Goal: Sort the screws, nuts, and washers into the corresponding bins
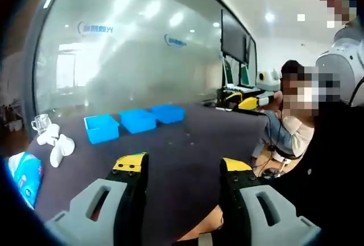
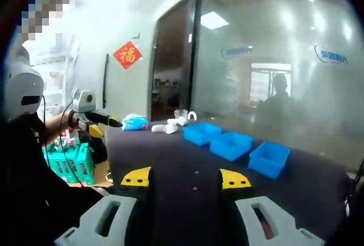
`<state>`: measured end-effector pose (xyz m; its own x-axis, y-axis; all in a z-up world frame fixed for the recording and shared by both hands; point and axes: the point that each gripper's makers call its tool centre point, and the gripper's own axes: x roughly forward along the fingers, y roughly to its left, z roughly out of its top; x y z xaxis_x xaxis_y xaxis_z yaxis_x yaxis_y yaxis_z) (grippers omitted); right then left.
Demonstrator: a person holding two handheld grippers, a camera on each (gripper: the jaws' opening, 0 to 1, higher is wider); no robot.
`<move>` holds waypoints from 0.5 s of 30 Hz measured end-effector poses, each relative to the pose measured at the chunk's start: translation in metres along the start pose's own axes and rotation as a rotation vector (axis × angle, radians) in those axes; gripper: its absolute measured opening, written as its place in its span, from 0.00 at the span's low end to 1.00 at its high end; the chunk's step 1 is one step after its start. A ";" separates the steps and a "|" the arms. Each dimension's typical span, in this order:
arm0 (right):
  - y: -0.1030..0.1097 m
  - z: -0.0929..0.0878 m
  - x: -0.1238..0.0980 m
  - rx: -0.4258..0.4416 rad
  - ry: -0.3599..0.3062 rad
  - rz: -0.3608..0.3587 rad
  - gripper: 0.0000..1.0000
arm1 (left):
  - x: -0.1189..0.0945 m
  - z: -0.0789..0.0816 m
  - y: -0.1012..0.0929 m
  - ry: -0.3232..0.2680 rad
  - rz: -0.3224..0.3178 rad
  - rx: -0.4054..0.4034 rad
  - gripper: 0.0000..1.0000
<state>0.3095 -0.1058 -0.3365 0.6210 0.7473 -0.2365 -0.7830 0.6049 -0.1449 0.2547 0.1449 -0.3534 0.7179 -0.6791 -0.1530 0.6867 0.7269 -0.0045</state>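
Note:
Three blue bins stand in a row on the dark table: the first (image 1: 102, 128), the second (image 1: 138, 120) and the third (image 1: 169, 113) in the left gripper view. The right gripper view has the same row (image 2: 202, 133), (image 2: 231, 145), (image 2: 268, 158). A few tiny specks that may be small hardware (image 2: 195, 172) lie on the table between the right gripper's jaws and the bins. My left gripper (image 1: 183, 165) is open over the near table edge, with nothing between its yellow-tipped jaws. My right gripper (image 2: 186, 178) is open too, and holds nothing.
White objects (image 1: 54, 141), a glass cup (image 1: 41, 122) and a blue packet (image 1: 25, 175) lie left of the bins. A seated person (image 1: 296, 121) is at the table's right end beside a yellow tool (image 1: 250, 103). A hand holds a white-and-yellow tool (image 2: 85, 109) above a green crate (image 2: 71, 163).

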 end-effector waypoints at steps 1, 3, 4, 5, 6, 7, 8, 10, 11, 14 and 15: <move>0.002 -0.002 0.001 -0.015 0.017 0.019 0.40 | 0.001 -0.001 -0.001 0.004 -0.005 0.001 0.49; 0.008 -0.008 0.002 -0.040 0.074 0.079 0.40 | 0.002 -0.001 -0.002 0.007 -0.008 0.003 0.49; 0.007 -0.009 0.004 -0.048 0.090 0.086 0.40 | 0.002 -0.001 -0.002 0.006 -0.010 0.003 0.49; 0.006 -0.009 0.007 -0.059 0.106 0.093 0.39 | 0.003 0.000 -0.002 0.005 -0.011 0.003 0.49; 0.005 -0.011 0.009 -0.061 0.130 0.103 0.38 | 0.003 0.000 -0.002 0.005 -0.011 0.003 0.49; 0.003 -0.012 0.011 -0.068 0.152 0.114 0.38 | 0.003 0.000 -0.002 0.003 -0.008 0.006 0.49; 0.003 -0.013 0.013 -0.074 0.169 0.127 0.38 | 0.003 0.000 -0.001 0.001 -0.004 0.005 0.49; 0.006 -0.014 0.016 -0.083 0.203 0.174 0.37 | 0.003 -0.001 -0.001 0.002 -0.001 -0.001 0.49; 0.007 -0.015 0.018 -0.082 0.220 0.199 0.36 | 0.003 -0.001 -0.001 0.004 -0.001 -0.001 0.49; -0.001 -0.017 0.028 -0.098 0.266 0.201 0.35 | 0.003 -0.003 -0.001 0.009 0.001 -0.001 0.49; -0.002 -0.018 0.030 -0.109 0.281 0.207 0.35 | 0.003 -0.003 -0.001 0.009 0.004 -0.002 0.49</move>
<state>0.3286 -0.0896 -0.3608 0.4266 0.7370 -0.5242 -0.8999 0.4040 -0.1645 0.2562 0.1428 -0.3569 0.7194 -0.6755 -0.1617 0.6838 0.7297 -0.0059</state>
